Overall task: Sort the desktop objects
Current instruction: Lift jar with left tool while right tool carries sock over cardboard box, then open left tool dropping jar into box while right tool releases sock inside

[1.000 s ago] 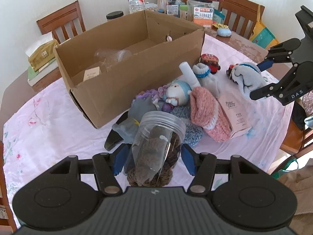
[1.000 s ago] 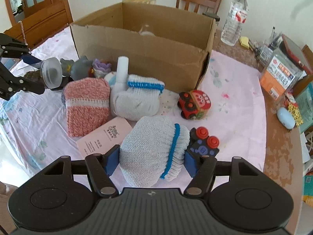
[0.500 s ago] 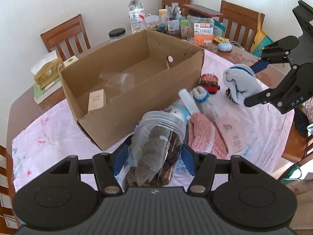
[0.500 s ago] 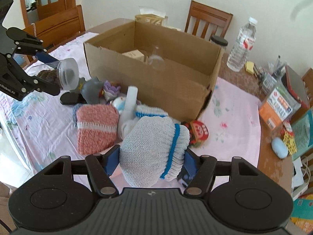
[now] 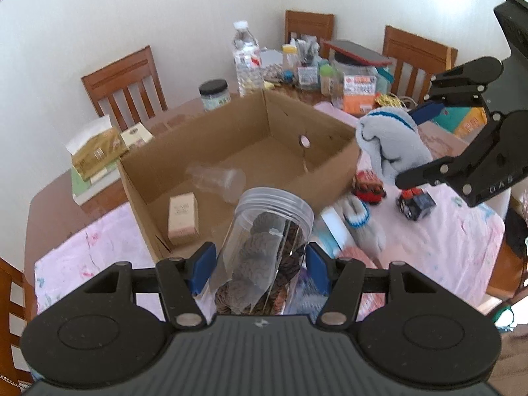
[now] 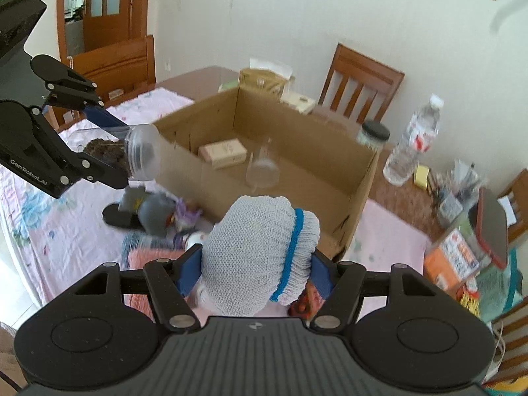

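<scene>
brown cardboard box, clear plastic jar of brown pinecones, grey knitted sock with blue stripe, pink floral tablecloth

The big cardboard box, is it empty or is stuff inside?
Not empty. Inside the cardboard box lie a clear plastic cup on its side and a small beige carton.

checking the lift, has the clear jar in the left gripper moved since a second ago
Yes. The clear jar, clamped in the left gripper, has risen: earlier it lay low in front of the cardboard box wall; now it sits above the near rim, box floor visible past it.
</scene>
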A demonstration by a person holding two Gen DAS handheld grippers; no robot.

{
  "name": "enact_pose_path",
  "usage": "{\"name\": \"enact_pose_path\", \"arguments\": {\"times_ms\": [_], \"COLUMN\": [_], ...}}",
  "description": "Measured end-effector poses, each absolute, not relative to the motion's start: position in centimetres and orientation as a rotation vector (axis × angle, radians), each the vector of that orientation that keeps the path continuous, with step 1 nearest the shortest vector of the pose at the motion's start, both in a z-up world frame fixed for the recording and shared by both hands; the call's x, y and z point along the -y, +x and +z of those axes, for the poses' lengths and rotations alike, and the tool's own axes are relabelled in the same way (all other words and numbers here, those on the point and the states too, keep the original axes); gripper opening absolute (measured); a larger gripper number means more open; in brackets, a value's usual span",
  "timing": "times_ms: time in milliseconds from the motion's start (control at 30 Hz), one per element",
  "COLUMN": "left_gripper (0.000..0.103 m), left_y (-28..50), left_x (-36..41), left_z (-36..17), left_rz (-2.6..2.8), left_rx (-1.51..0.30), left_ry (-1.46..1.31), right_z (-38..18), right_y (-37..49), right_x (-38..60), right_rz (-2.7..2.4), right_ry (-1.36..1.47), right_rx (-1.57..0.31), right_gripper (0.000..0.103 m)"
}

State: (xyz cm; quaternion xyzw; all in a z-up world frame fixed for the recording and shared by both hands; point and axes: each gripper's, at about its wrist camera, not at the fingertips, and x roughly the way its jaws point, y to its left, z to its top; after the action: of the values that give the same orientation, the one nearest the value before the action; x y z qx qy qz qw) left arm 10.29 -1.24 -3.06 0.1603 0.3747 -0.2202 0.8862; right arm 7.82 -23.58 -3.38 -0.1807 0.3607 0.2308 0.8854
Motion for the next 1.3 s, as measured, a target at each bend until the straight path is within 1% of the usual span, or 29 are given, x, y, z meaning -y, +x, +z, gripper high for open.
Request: {"name": "enact_pose_path", "arguments": {"times_ms": [233, 500, 600, 700, 933, 1000, 1033, 1067, 1133, 1200, 1300], "left_gripper": [0.06, 0.059, 0.058, 0.051, 0.051, 0.064, 0.075, 0.081, 0.084, 0.085, 0.085], "left_y": [12.9, 16.0, 16.9, 17.7, 19.6, 19.7, 19.7, 19.6, 19.6, 19.6, 19.4], "left_x": [1.0, 1.2, 1.5, 1.6, 1.3, 1.5, 1.6, 1.6, 1.6, 1.5, 1.4], "left_z": [-1.7, -1.4, -1.6, -2.0, -3.2, -3.3, -3.3, -3.3, -3.1, -3.1, -3.1], "left_rz": [-0.433, -0.412, -0.413, -0.412, -0.393, -0.386, -0.38, -0.377, -0.387, -0.384, -0.379], "left_rx": [-0.742, -0.726, -0.731, -0.742, -0.777, -0.774, -0.772, -0.764, -0.756, -0.758, -0.764], "left_ry": [0.317, 0.309, 0.311, 0.311, 0.291, 0.3, 0.306, 0.308, 0.312, 0.317, 0.318], "right_z": [-2.3, -1.5, -1.5, -1.7, -2.7, -2.9, -2.9, -3.0, -3.2, -3.3, -3.3], "right_y": [10.2, 13.5, 14.6, 15.6, 17.7, 18.1, 18.3, 18.5, 18.5, 18.4, 18.2], "right_x": [23.2, 22.5, 22.3, 22.2, 21.9, 21.9, 22.0, 22.1, 22.1, 22.1, 22.3], "right_rz": [0.484, 0.485, 0.489, 0.493, 0.485, 0.488, 0.487, 0.484, 0.475, 0.47, 0.464], "right_ry": [-0.393, -0.401, -0.387, -0.376, -0.367, -0.35, -0.334, -0.32, -0.313, -0.318, -0.322], "right_rx": [-0.72, -0.697, -0.699, -0.706, -0.731, -0.741, -0.747, -0.753, -0.764, -0.764, -0.764], "right_gripper": [0.072, 0.072, 0.072, 0.072, 0.072, 0.073, 0.073, 0.075, 0.076, 0.079, 0.08]}}
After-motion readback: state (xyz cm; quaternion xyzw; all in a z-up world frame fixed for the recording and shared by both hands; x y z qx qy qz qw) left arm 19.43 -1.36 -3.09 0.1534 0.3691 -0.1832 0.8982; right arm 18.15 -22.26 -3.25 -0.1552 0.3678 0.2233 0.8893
